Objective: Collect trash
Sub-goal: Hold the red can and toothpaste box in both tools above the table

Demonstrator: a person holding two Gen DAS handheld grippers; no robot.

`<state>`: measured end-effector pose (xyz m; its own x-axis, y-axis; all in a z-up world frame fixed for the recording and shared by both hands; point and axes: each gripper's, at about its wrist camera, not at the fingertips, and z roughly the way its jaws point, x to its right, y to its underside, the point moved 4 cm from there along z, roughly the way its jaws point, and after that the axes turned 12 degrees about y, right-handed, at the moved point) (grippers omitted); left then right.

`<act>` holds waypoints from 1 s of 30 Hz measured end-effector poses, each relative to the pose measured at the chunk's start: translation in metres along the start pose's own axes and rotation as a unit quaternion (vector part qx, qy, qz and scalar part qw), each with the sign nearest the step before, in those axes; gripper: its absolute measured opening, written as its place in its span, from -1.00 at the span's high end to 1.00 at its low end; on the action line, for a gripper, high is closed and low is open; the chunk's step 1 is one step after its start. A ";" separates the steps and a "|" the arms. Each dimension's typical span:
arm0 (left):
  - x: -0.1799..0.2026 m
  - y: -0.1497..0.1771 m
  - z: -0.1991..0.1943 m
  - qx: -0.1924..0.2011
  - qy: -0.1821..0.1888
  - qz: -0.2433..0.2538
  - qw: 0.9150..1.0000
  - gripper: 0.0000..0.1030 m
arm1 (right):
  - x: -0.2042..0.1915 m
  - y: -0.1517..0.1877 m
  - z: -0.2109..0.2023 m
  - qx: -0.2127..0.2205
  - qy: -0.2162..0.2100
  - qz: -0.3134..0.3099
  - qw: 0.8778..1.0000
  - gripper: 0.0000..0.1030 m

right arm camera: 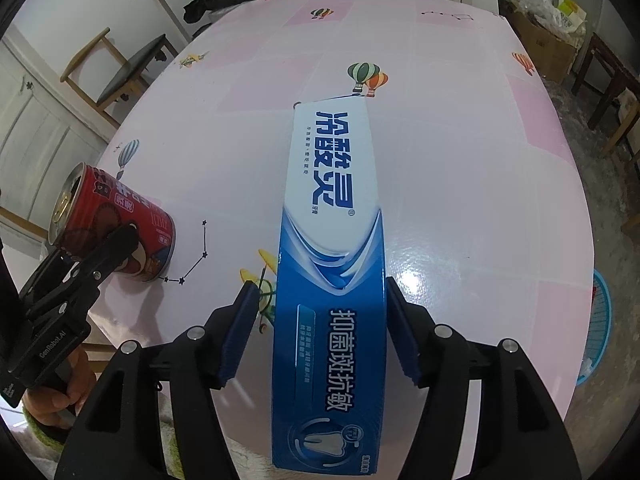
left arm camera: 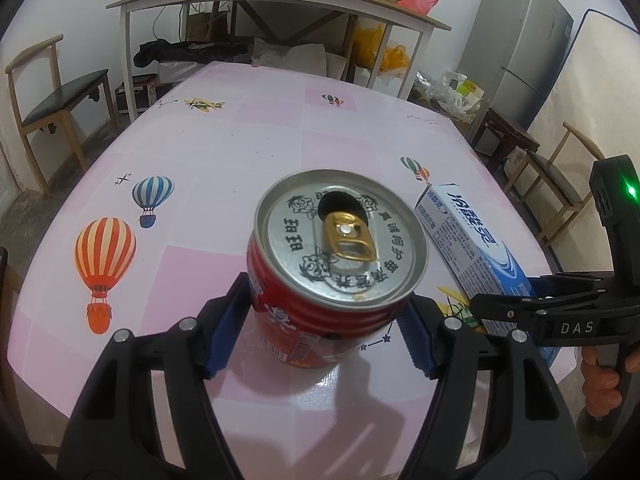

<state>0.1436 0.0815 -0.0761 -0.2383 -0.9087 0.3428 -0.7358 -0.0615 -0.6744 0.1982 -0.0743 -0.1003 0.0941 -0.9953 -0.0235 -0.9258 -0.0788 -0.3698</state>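
Tongs at a red drink can and a toothpaste box on the pink tabletop (left arm camera: 248,140).

Left tongs (left arm camera: 320,330) clamp the upright red drink can (left arm camera: 320,280). Right tongs (right arm camera: 320,334) straddle the flat toothpaste box (right arm camera: 330,264); one pad touches, the other stands just clear.

Between the right jaws, the toothpaste box (right arm camera: 332,264) bore "冷酸灵" and "抑菌斑抗敏". Between the left jaws, the can (left arm camera: 332,276) lid read "旺旺". The right gripper (left arm camera: 576,326) body showed "DAS"; the left gripper (right arm camera: 52,344) body, "GenRobot.AI".
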 end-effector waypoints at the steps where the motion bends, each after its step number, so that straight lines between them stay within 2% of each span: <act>1: 0.000 0.000 0.000 0.000 0.000 0.000 1.000 -0.28 | 0.000 0.000 0.000 0.000 0.001 -0.001 1.000 -0.19; 25: -0.003 0.002 0.000 0.001 -0.001 0.000 1.000 -0.28 | -0.001 0.002 0.002 0.008 0.022 -0.007 1.000 -0.19; 30: -0.003 0.001 0.000 0.004 -0.002 -0.002 1.000 -0.28 | -0.003 0.005 0.001 0.015 0.042 -0.020 0.999 -0.04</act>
<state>0.1437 0.0839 -0.0777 -0.2335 -0.9100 0.3428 -0.7320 -0.0676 -0.6779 0.1938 -0.0717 -0.1032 0.0990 -0.9927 0.0688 -0.9106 -0.1182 -0.3960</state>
